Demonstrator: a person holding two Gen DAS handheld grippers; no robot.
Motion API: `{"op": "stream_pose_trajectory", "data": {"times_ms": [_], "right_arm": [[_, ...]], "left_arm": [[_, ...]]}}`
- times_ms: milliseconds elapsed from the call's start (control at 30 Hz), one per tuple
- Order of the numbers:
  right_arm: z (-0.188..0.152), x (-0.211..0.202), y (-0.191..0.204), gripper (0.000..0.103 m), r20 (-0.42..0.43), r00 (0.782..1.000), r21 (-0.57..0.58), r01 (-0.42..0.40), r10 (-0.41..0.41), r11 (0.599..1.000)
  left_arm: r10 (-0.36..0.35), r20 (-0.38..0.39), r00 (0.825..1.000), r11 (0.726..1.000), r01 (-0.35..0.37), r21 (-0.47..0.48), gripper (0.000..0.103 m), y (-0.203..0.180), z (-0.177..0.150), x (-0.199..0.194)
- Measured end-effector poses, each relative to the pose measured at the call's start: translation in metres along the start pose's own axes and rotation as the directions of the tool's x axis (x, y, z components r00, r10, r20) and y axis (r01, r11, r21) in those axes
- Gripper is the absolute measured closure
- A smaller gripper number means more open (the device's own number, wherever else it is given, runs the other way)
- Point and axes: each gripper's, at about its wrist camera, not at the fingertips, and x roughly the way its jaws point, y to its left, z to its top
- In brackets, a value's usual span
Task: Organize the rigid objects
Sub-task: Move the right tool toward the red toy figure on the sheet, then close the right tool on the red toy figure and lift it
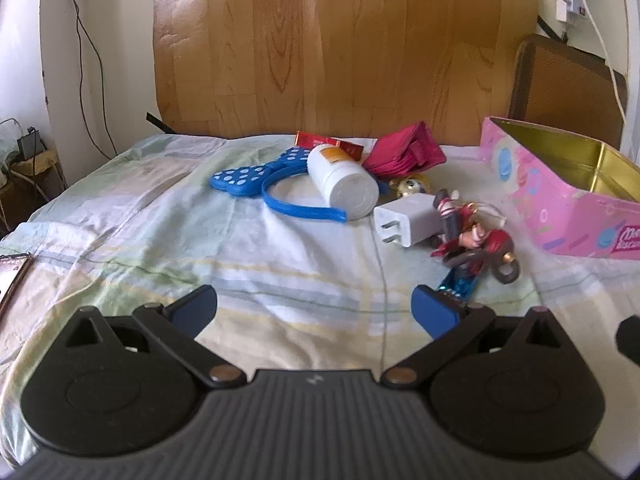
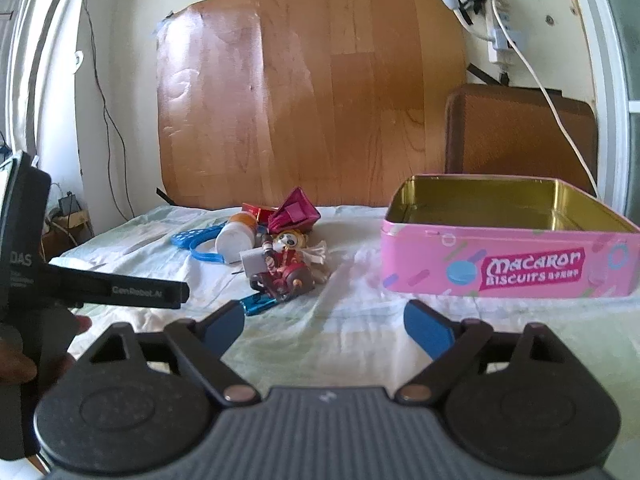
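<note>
Right now both grippers hover low over a bed covered with a pale checked sheet (image 1: pixel 248 264), and neither grasps anything. The left gripper (image 1: pixel 316 308) has its blue-padded fingers spread wide apart with only sheet between them; the right gripper (image 2: pixel 324 322) is likewise released, its jaws wide.

Clustered toward the far side of the bed lies a small heap of rigid objects. A blue headband with a white-dotted bow (image 1: pixel 256 178) rests flat, and a white bottle (image 1: pixel 344 182) lies on its side across the band, its base facing the left wrist camera. Behind the bottle sits a red box (image 1: pixel 344 145), and to its right a folded magenta wallet (image 1: pixel 408 152). Just in front of the wallet is a white charger plug (image 1: pixel 408 218), prongs pointing toward the camera, touching a red figurine on a scooter (image 1: pixel 476 236). A small panda-faced toy (image 2: pixel 289 240) peeks out behind the figurine. A shiny blue object (image 2: pixel 258 304) lies nearest the grippers, partly under the figurine.

Well to the right stands an open pink "Macaron Biscuits" tin (image 2: pixel 508 256), its gold interior showing no contents.
</note>
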Motion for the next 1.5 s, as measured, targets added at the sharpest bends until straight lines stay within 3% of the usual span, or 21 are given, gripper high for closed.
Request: {"op": "stream_pose_trajectory", "data": {"times_ms": [333,833,900,967,1033,1333,1500], "right_arm": [[-0.001,0.0,0.006,0.015,0.015,1.0,-0.039,0.008,-0.008,0.999],[-0.004,0.005,0.002,0.011,-0.005,1.0,-0.022,0.003,-0.003,1.0],[-0.004,0.004,0.001,0.014,0.001,1.0,-0.017,0.0,0.0,1.0],[-0.004,0.005,0.0,0.031,-0.001,1.0,-0.008,-0.009,0.009,1.0],[-0.005,0.007,0.0,0.037,-0.012,1.0,-0.003,-0.019,0.019,1.0],[-0.011,0.009,-0.002,0.047,0.022,0.999,0.005,-0.037,0.037,0.999],[-0.012,0.011,-0.002,0.047,0.037,0.999,-0.008,-0.038,0.038,0.999]], "left_arm": [[0.02,-0.026,0.999,1.0,-0.02,-0.013,0.0,0.005,-0.006,0.008],[-0.03,-0.005,1.0,0.999,0.03,-0.024,0.0,0.004,-0.003,0.001],[-0.045,-0.006,0.999,0.998,0.045,-0.032,0.0,0.004,-0.003,0.001],[-0.051,-0.002,0.999,0.998,0.051,-0.036,0.0,0.003,-0.003,0.0],[-0.057,0.01,0.998,0.998,0.057,-0.039,0.0,0.004,-0.003,-0.002],[-0.058,0.044,0.997,0.998,0.059,-0.028,0.0,0.004,0.0,-0.004],[-0.08,0.032,0.996,0.996,0.081,-0.028,0.0,0.007,0.0,-0.001]]}}
